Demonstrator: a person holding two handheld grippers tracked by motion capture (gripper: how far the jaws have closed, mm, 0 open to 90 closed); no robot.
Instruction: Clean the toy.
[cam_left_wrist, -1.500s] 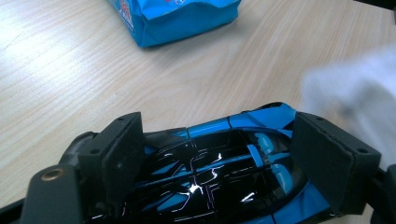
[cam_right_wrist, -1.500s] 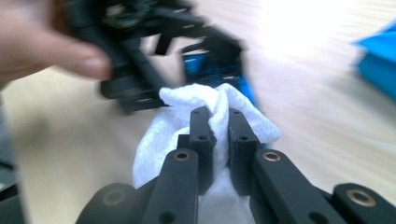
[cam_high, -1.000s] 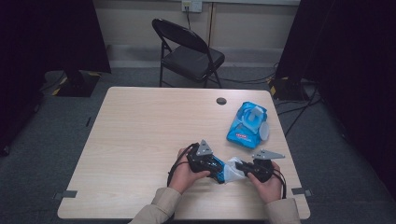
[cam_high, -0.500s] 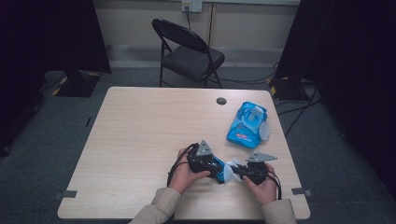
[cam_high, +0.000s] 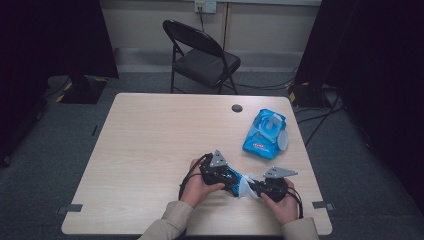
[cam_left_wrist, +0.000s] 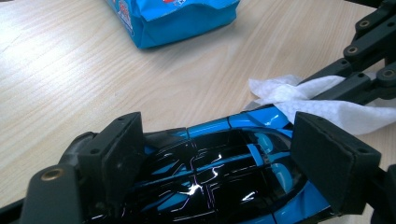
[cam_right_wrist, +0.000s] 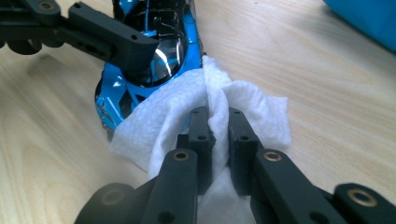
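A glossy blue and black toy car (cam_left_wrist: 219, 172) lies low over the table's near edge, and my left gripper (cam_left_wrist: 224, 140) is shut on it, one pad against each side. In the high view the left gripper (cam_high: 227, 176) points right and the right gripper (cam_high: 252, 186) faces it. My right gripper (cam_right_wrist: 218, 116) is shut on a white wipe (cam_right_wrist: 168, 116), pinching a fold of it. The wipe (cam_left_wrist: 299, 100) lies against the car's (cam_right_wrist: 159, 46) end and drapes onto the table.
A blue pack of wipes (cam_high: 265, 132) with its lid open lies on the wooden table (cam_high: 150, 150) behind the right gripper. A small dark round cap (cam_high: 237, 108) sits near the far edge. A folding chair (cam_high: 200, 50) stands beyond the table.
My right gripper with the wipe has shifted slightly left, closer against the car. The left gripper has kept still.
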